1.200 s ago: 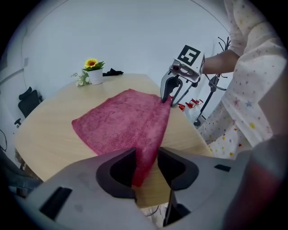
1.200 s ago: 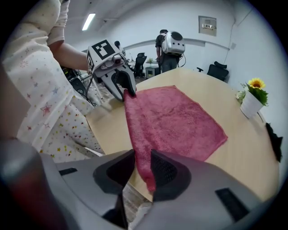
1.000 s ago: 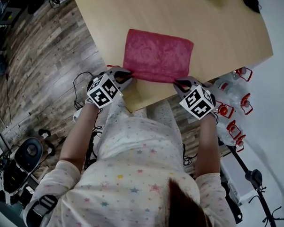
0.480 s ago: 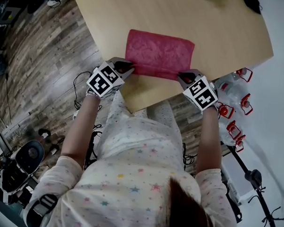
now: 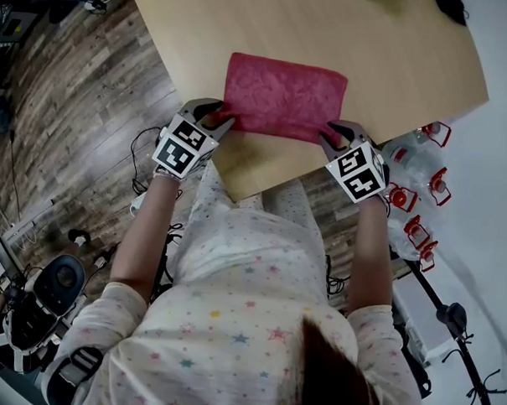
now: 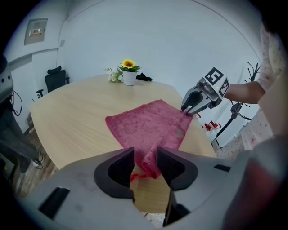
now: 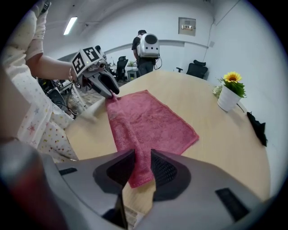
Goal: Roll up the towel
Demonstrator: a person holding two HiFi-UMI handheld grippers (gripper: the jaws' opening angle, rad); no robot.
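Red towel [image 5: 283, 96] flat on table [image 5: 270, 22], close to table's near edge; near hem looks turned over, likely first turn of roll.
Left gripper [image 5: 223, 119]: jaws just opened, left corner loose between them, probably regrasping.
Right gripper [image 5: 329, 135]: pinches right corner, pinning fold.

A pale wooden bench [image 5: 328, 33] stands on wood-plank floor [image 5: 73, 106]. A potted sunflower [image 7: 229, 92] and a dark crumpled item [image 7: 256, 126] sit on the bench's far side. Beyond the bench, a person [image 7: 146, 51] stands near a black office chair [image 7: 198, 69].
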